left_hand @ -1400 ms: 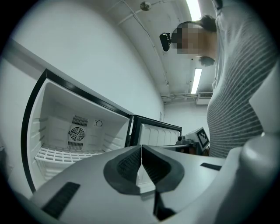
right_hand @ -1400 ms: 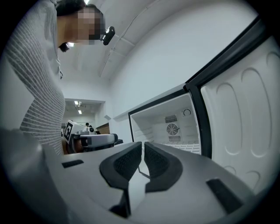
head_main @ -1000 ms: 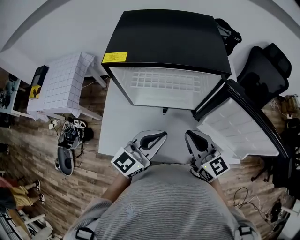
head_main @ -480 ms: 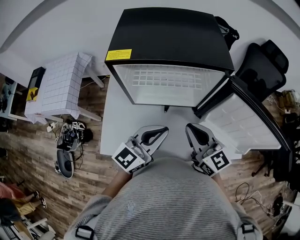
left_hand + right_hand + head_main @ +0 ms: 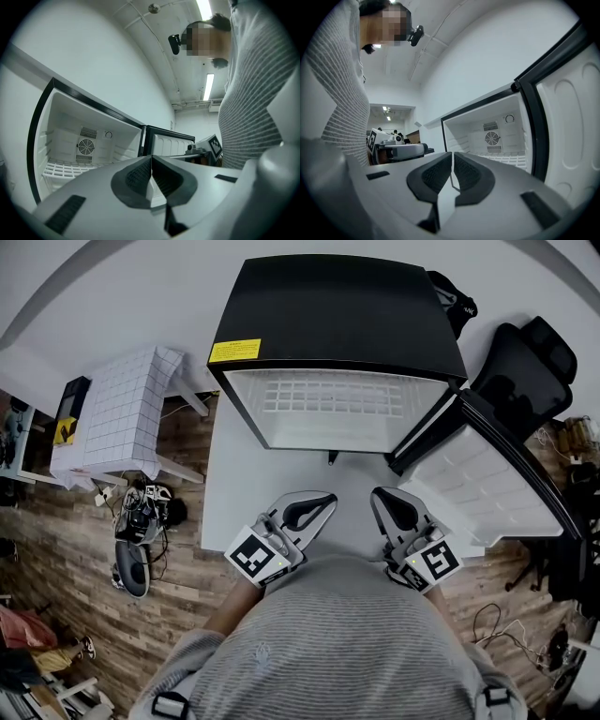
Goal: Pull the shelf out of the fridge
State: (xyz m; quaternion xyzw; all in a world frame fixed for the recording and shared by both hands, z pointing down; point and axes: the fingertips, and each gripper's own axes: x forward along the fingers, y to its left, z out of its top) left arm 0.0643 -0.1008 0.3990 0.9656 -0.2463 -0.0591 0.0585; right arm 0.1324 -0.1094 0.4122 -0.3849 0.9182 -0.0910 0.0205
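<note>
A black mini fridge [image 5: 337,320] stands on a white table [image 5: 230,493] with its door [image 5: 487,479] swung open to the right. Inside lies a white wire shelf [image 5: 328,397], also seen low in the cavity in the left gripper view as the shelf [image 5: 63,168] and in the right gripper view as the shelf [image 5: 513,159]. My left gripper [image 5: 323,502] is shut and empty, held near the table's front edge, well short of the fridge. My right gripper [image 5: 382,501] is likewise shut on nothing, beside it.
The open door juts out at the right of the table. A white gridded side table [image 5: 127,409] stands at the left, a black office chair [image 5: 530,381] at the right. Shoes and cables [image 5: 141,521] lie on the wooden floor.
The view shifted slightly in the first half second; both grippers stay in about the same place and remain shut.
</note>
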